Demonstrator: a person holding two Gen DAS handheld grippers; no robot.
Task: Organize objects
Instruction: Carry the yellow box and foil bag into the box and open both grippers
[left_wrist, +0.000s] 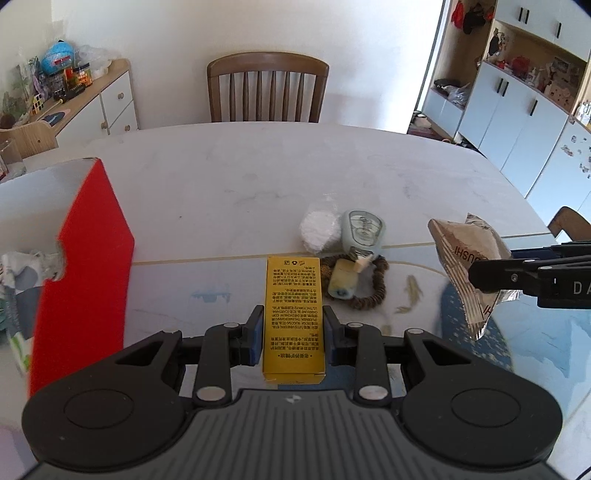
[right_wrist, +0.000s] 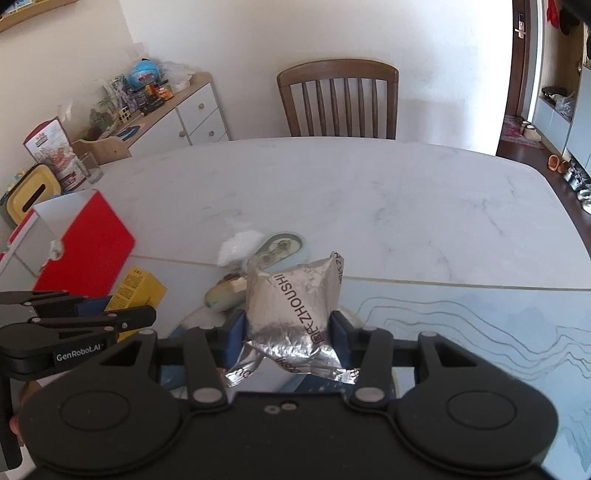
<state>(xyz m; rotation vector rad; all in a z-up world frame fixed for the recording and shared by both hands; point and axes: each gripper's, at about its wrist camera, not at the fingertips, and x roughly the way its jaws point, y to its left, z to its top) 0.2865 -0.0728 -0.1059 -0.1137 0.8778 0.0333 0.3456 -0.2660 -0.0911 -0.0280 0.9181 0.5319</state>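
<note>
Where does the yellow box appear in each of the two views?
Left wrist view: the yellow box stands at lower centre, gripped by the left gripper.
Right wrist view: yellow box at lower left, beside the red box, partly hidden by the left gripper.
Shared landmark: the wooden chair behind the table.

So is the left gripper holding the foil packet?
No, the left gripper is clamped on the yellow box; the foil packet sits between the right gripper's pads.
</note>
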